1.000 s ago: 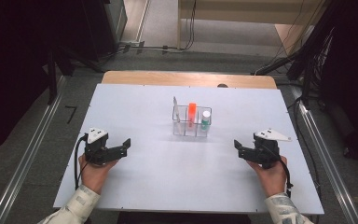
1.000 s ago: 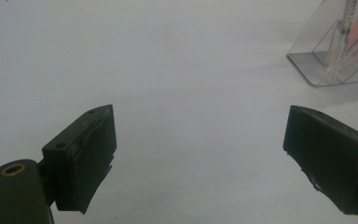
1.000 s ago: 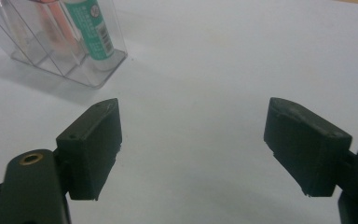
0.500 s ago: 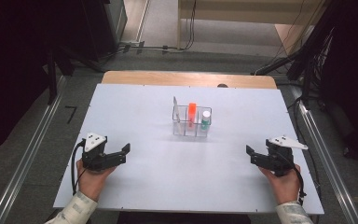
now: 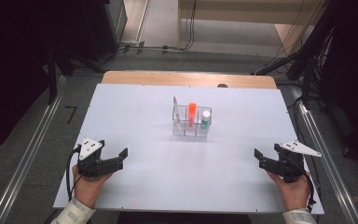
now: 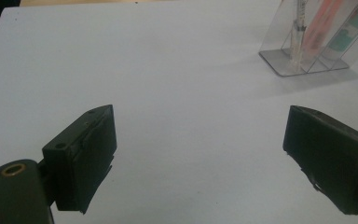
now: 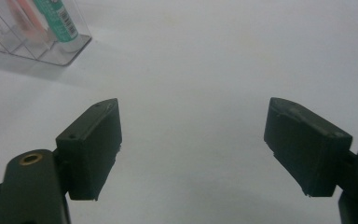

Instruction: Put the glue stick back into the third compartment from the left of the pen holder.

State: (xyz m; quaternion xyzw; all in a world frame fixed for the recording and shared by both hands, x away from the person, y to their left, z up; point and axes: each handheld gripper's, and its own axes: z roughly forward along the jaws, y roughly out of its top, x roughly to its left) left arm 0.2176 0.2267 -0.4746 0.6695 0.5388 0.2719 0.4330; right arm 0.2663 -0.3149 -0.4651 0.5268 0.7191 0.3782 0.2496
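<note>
Left hand-held gripper [image 5: 117,157] and right hand-held gripper [image 5: 262,158], jaws wide apart.

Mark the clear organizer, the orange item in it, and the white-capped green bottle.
clear organizer [image 5: 180,132]: high view, front wall of its left compartment.
orange item [image 5: 192,112]: high view, middle of its upright body.
white-capped green bottle [image 5: 206,119]: high view, on its body below the cap.

In the left gripper view, the clear plastic three-compartment rack [image 6: 307,56] runs off the top and right edges, so the tops of the thin pale syringe-like stick [image 6: 298,32], the orange tube [image 6: 324,23] and the green-labelled white bottle [image 6: 352,28] are cut away, and all three look blurred through its walls. In the right gripper view the rack [image 7: 51,51] is cropped at the top left corner; the bottle's label print [image 7: 58,21] is too small to read.
</note>
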